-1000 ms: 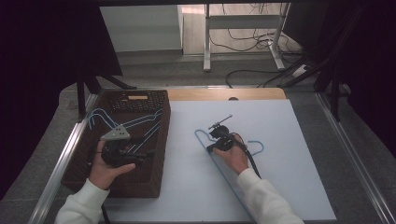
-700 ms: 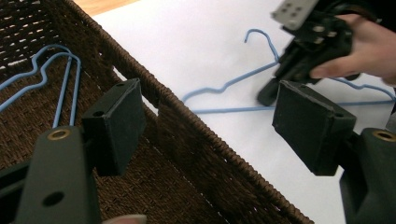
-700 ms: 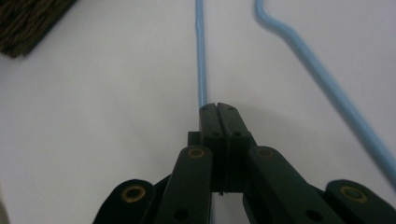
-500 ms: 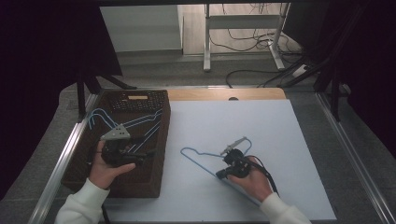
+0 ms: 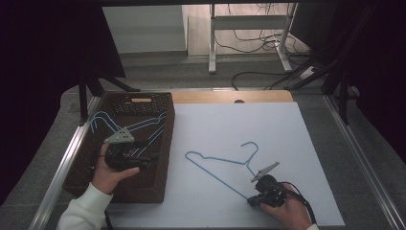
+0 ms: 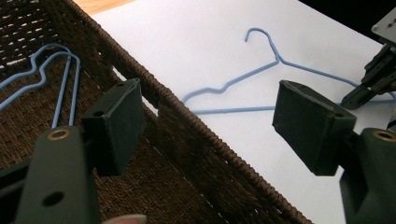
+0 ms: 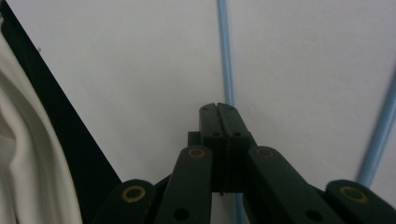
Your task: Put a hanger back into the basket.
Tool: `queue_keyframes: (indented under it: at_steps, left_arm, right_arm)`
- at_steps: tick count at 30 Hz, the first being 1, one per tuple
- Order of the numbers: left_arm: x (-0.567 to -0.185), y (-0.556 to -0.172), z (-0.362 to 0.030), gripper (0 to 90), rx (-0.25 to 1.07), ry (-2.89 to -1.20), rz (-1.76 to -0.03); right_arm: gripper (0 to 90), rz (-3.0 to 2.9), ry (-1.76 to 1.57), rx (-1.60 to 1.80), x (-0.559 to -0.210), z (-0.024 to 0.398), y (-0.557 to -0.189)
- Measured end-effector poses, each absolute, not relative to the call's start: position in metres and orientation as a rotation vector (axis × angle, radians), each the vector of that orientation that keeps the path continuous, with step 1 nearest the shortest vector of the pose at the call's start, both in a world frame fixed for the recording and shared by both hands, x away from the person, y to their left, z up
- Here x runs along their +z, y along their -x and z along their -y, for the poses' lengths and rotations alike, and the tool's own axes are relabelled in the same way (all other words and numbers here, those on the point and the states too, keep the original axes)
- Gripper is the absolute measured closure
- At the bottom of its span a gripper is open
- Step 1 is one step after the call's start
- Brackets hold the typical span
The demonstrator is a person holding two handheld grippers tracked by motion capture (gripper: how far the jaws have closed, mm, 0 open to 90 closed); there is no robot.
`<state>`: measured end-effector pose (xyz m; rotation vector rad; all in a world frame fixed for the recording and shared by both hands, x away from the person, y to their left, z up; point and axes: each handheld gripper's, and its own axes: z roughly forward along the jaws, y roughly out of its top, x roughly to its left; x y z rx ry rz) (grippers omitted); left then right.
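The right tongs (image 5: 253,200) sit near the front edge of the white table (image 5: 287,143), on the right side, held in a hand (image 5: 287,213). Their jaws are pressed tight together, and they pinch the thin bottom bar of a blue hanger (image 5: 218,163). In the right gripper view the blue wire (image 7: 225,56) runs straight out from between the shut jaws, and a second blue wire crosses the right edge. The hanger lies flat on the white table, in the middle, with its hook (image 5: 251,146) pointing to the far side and its long bar slanting from the far left down to the tongs. A white sleeve (image 7: 23,154) shows at the left of the right gripper view. The left tongs (image 5: 146,160) are held over a brown basket (image 5: 163,143) on the left side of the table. Their jaws are spread wide and nothing is between them. In the left gripper view the woven rim of the basket (image 6: 210,135) runs between the two pads (image 6: 114,121), and the hanger on the table (image 6: 261,65) lies beyond it. More blue hangers (image 5: 129,127) lie inside the basket, just beyond the left tongs. A grey plate (image 5: 119,137) sits on top of the left tongs.
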<state>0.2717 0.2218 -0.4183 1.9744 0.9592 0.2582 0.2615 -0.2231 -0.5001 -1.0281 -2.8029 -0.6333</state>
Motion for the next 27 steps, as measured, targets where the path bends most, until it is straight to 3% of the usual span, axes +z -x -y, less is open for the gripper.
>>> queue_keyframes:
  at_steps: [17, 21, 27]
  left_arm:
    - [-0.418, -0.272, -0.223, 24.8, 0.264, -1.974, -0.961]
    - [-0.418, -0.271, -0.223, 24.8, 0.267, -1.973, -0.959]
    - [-0.419, -0.271, -0.223, 24.8, 0.266, -1.975, -0.962]
  right_arm:
    - [89.9, 2.879, 1.258, -0.688, -0.497, 0.26, -0.318]
    - [89.8, 2.863, 1.222, -0.78, -0.495, 0.239, -0.324]
    - [89.8, 2.868, 0.991, -0.904, -0.488, 0.169, -0.321]
